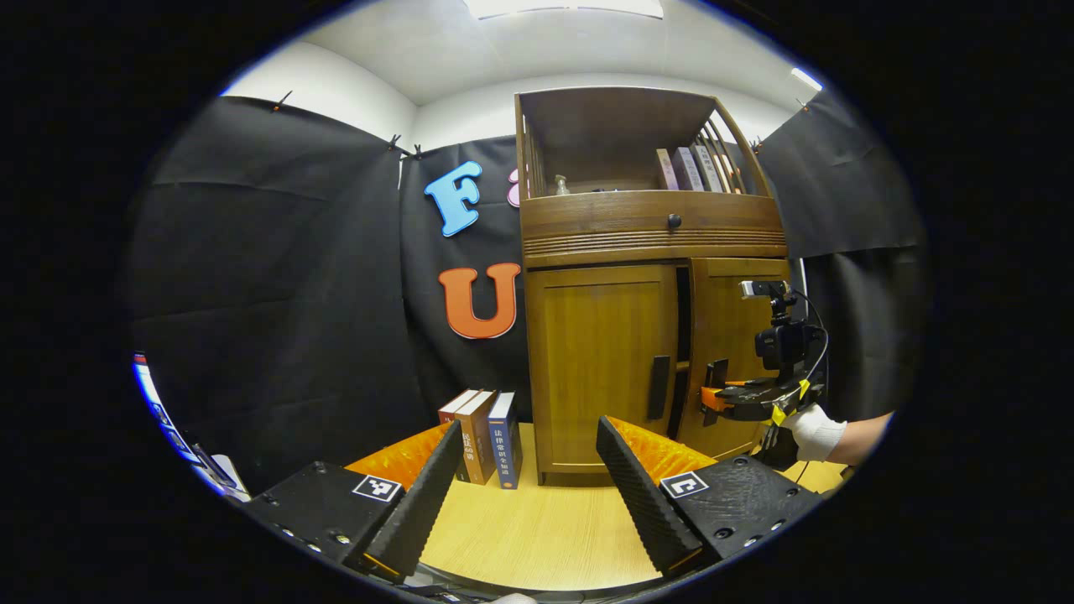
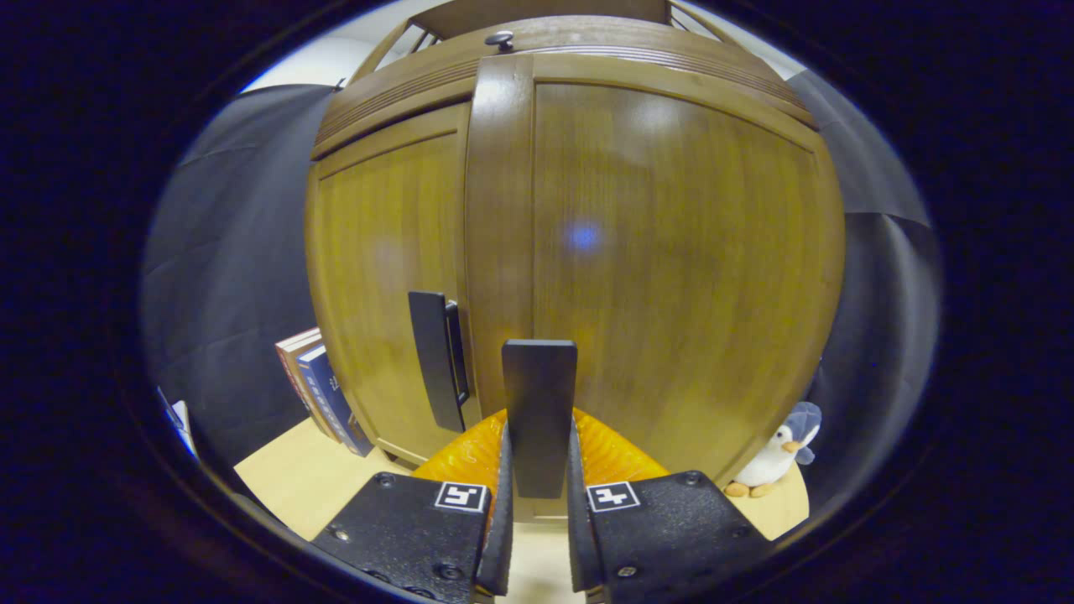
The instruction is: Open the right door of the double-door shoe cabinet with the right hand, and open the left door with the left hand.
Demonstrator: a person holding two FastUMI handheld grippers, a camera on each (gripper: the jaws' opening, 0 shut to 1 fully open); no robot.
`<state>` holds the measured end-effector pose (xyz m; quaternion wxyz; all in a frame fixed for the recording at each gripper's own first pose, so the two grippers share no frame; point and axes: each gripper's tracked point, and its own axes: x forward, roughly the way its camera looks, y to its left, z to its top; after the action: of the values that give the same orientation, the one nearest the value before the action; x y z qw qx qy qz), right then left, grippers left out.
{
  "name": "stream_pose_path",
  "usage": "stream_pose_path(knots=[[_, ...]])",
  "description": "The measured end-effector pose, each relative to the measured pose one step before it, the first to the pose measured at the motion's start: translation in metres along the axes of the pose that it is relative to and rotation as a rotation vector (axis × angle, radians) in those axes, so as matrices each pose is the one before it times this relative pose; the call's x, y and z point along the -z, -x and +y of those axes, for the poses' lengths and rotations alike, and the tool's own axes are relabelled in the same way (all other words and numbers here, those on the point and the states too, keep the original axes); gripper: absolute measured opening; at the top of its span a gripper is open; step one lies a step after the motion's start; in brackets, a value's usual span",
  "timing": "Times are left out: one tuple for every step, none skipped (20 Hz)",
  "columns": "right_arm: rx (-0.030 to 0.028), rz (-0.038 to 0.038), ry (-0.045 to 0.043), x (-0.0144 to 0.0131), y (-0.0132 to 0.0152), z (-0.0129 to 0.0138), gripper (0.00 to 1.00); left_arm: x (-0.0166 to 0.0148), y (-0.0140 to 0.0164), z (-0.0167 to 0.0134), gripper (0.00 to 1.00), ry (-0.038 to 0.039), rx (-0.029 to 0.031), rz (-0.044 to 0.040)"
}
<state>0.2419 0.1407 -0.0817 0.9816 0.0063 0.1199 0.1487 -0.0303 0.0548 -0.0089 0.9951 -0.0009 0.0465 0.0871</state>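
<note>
While the right door (image 2: 671, 277) of the shoe cabinet (image 1: 646, 243) stands slightly ajar, its dark handle (image 2: 539, 415) is pinched between the two fingers of the right gripper (image 2: 537, 520), which are pressed against it from either side. Seen from the left gripper view, that same gripper (image 1: 726, 398) is held by a gloved hand (image 1: 814, 432) at the cabinet's front. The left door (image 1: 600, 369) is shut, its handle (image 1: 659, 387) untouched. The left gripper (image 1: 529, 495) is held well back over the wooden tabletop (image 1: 537, 528), its fingers spread wide and nothing between them. A few books (image 1: 482, 440) are stood just left of the cabinet, and a toy penguin (image 2: 776, 457) is set at its right.
</note>
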Motion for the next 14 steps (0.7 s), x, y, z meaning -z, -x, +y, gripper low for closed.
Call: stream_pose_path(knots=[[0.00679,0.00045,-0.00620,0.00189,0.00915,-0.00192,0.30,0.00197,0.00007,-0.00214,0.96,0.00103,0.01865,0.00040],[0.00874,-0.00213,-0.01770,0.00264,0.00966,-0.00254,0.30,0.00087,0.00064,-0.00117,1.00,0.00124,0.02205,-0.00157],[0.00597,-0.00112,-0.00594,0.00213,0.00877,-0.00267,0.30,0.00029,0.00084,-0.00183,0.96,-0.00024,0.02079,0.00016],[0.00715,0.00096,-0.01018,0.00368,0.00789,-0.00269,0.30,0.00021,0.00092,-0.00226,1.00,-0.00143,0.01898,-0.00215],[0.00803,0.00221,-0.00994,0.00203,0.00781,-0.00289,0.30,-0.00133,0.00107,-0.00112,0.96,-0.00159,0.01950,-0.00822],[0.00999,0.00053,-0.00428,0.00233,0.00900,-0.00399,0.30,-0.00104,0.00090,-0.00234,0.96,-0.00206,0.02196,-0.00645],[0.01076,0.00075,-0.00225,0.00133,0.00674,-0.00342,0.30,0.00009,0.00101,-0.00151,1.00,-0.00402,0.01762,-0.00516],[0.01326,0.00059,-0.00228,0.00179,0.00612,-0.00375,0.29,0.00004,0.00121,-0.00057,0.96,-0.00428,0.01438,-0.00513],[0.01385,0.00031,-0.00292,-0.00101,0.00213,-0.00083,0.29,0.00079,0.00075,-0.00066,0.96,-0.00180,0.01482,-0.00374],[0.01347,-0.00118,-0.00526,0.00476,0.00874,-0.00482,0.29,-0.00003,0.00110,-0.00195,0.96,0.00078,0.01611,-0.00218],[0.01301,-0.00067,-0.00472,0.00217,0.00788,-0.00511,0.29,-0.00002,0.00102,-0.00109,0.96,0.00094,0.01480,-0.00438],[0.01216,-0.00041,-0.00739,0.00162,0.00614,-0.00576,0.29,0.00055,0.00099,-0.00162,0.96,0.00023,0.01504,-0.00320],[0.01257,-0.00027,-0.00535,0.00171,0.00571,-0.00488,0.31,0.00091,0.00029,-0.00132,0.96,-0.00058,0.01564,-0.00156],[0.01408,-0.00115,-0.00234,0.00129,0.00549,-0.00500,0.26,0.00116,0.00045,-0.00185,0.96,-0.00107,0.01490,0.00004]])
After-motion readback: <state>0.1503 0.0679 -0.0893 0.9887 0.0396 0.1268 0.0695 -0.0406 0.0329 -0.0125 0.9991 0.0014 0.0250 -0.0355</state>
